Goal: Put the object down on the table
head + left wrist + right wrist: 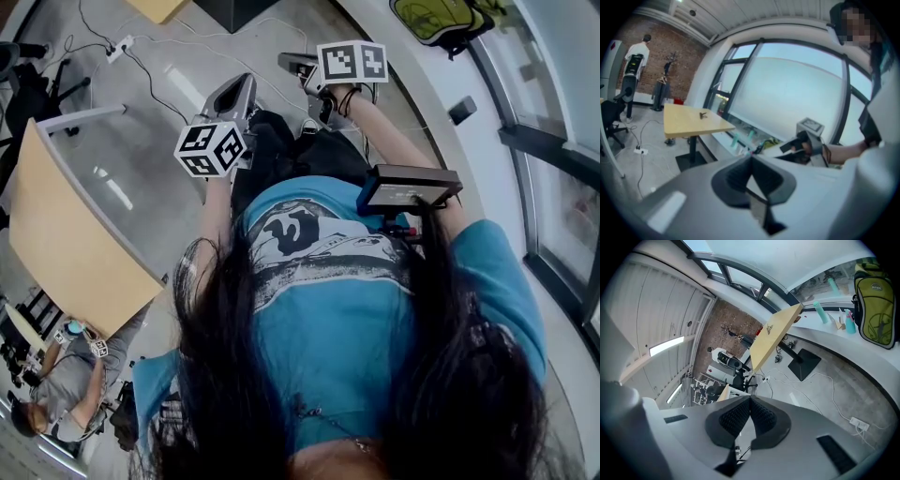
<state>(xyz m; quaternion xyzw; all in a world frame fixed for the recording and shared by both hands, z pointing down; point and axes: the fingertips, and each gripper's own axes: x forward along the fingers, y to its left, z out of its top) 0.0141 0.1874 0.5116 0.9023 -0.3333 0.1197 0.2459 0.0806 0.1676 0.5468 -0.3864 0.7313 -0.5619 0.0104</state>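
Closure confirmed on both tools. Left gripper [751,161] pressed together, nothing pinched. Right gripper [750,401] likewise pressed together and empty. No carried object found in any view. Only candidate for the task's thing: small dark item [703,114] lying on wooden table [684,121], well apart from both tools. Cannot tell whether it is that object.

Judged: placing step either done or not yet begun. For any put-down yet to do:
- Bring the load over the tabletop, well in from the edge.
- Hold the tool level and lower until the object rests on the wood.
- Spread the jaws only then.
- Draw straight back, without dragging.

Head view:
- Shows both tools held out at 12 o'clock over bare floor.
- Shows the table at 9 o'clock and a second person [66,384] at 7 o'clock.
- Does not resolve the dark item.

Left gripper view:
- Supplies the item on the tabletop at 10 o'clock.
- Shows the other tool at 3 o'clock, gripped by a hand.

Right gripper view:
- Repeats the item at 1 o'clock, too small to identify.
- Adds a green backpack [876,310] at 2 o'clock and a power strip [857,423] on the floor at 4 o'clock.
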